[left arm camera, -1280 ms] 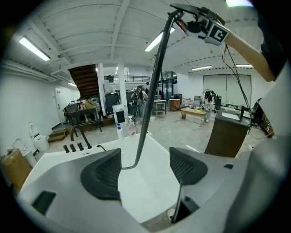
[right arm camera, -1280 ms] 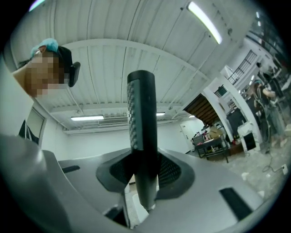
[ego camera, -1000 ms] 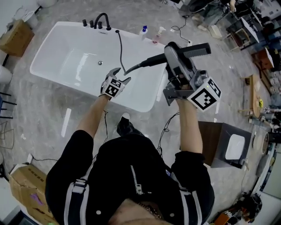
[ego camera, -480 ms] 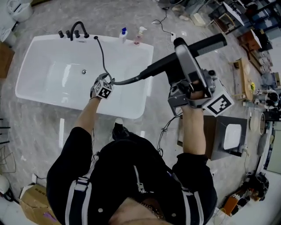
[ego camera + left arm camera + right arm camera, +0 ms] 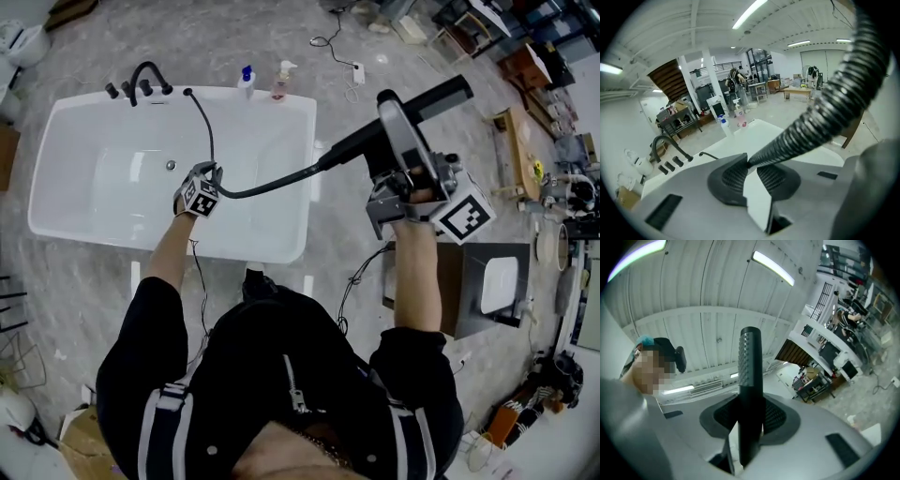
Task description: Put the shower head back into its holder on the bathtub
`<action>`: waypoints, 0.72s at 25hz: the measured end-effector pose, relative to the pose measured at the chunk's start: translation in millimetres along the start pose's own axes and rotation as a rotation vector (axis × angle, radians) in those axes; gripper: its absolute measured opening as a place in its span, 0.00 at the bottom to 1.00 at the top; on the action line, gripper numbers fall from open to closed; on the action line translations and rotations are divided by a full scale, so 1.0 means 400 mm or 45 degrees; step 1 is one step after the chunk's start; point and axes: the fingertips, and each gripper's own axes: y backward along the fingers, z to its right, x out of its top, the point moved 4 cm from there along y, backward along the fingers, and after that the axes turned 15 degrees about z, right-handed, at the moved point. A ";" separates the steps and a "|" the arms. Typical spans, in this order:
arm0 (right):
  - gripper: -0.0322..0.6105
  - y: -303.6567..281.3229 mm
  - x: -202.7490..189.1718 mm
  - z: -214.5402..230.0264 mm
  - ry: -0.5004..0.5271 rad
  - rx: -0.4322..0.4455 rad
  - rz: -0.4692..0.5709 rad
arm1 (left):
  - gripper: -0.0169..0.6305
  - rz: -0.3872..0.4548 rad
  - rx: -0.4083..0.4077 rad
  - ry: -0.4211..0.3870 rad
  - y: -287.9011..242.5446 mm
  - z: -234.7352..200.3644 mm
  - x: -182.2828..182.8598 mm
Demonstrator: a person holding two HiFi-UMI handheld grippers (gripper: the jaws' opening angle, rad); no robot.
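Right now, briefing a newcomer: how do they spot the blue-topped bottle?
Find the white bathtub; just beyond its far rim, right of the black faucet, stand two pump bottles. The blue-topped bottle is nearer the faucet, white-bodied; its pinkish neighbour has a white top.

In the head view, the person's left forearm (image 5: 167,253) reaches up and left of centre, bare below a black sleeve. It ends in the left gripper (image 5: 199,192), which tilts downward. In the left gripper view its jaws are closing, with the ribbed hose (image 5: 825,112) pinched at their tips. The right forearm (image 5: 415,272), also bare, runs straight up the right half of the frame. The right gripper (image 5: 392,112) is raised and angled upward. Its jaws are clamped on the dark handle of the shower head (image 5: 750,380), which stands upright between them.
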 end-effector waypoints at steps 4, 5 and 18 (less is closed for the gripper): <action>0.24 0.040 0.002 0.109 0.147 -0.147 -0.069 | 0.14 -0.014 0.052 0.049 0.068 -0.063 0.004; 0.24 0.051 -0.002 0.138 0.204 -0.195 -0.091 | 0.14 -0.014 0.060 0.065 0.086 -0.075 0.011; 0.24 0.093 -0.243 0.362 0.897 -0.380 -0.517 | 0.14 0.207 0.227 0.326 0.312 -0.235 0.206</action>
